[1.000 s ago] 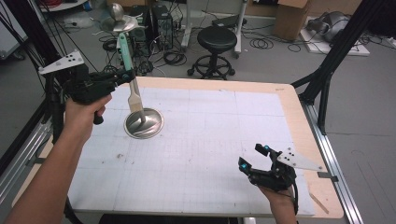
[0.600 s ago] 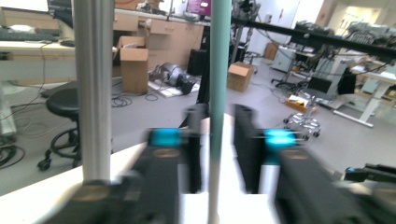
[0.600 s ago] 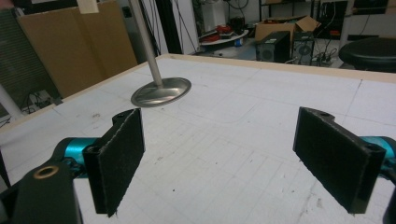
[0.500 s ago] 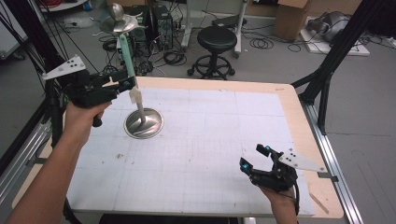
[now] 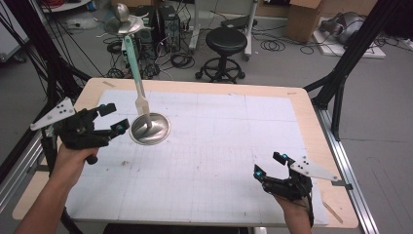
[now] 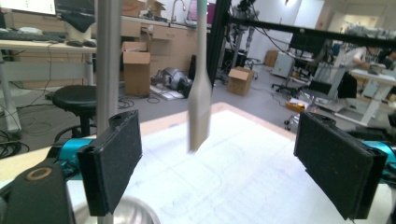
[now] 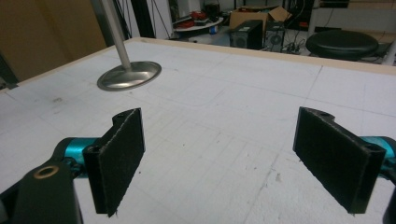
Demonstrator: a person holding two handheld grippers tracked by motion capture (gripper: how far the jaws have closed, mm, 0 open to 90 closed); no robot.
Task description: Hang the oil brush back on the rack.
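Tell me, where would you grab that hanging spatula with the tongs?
Grip the spatula by its narrow teal handle, just above the pale blade, coming level from the left tongs. It hangs upright from the stand, so a sideways pinch probably suits it.

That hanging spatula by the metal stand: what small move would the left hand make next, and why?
Probably ease the left gripper forward: its jaws stand open and hold nothing, and the spatula hangs ahead between them, beside the stand's pole.
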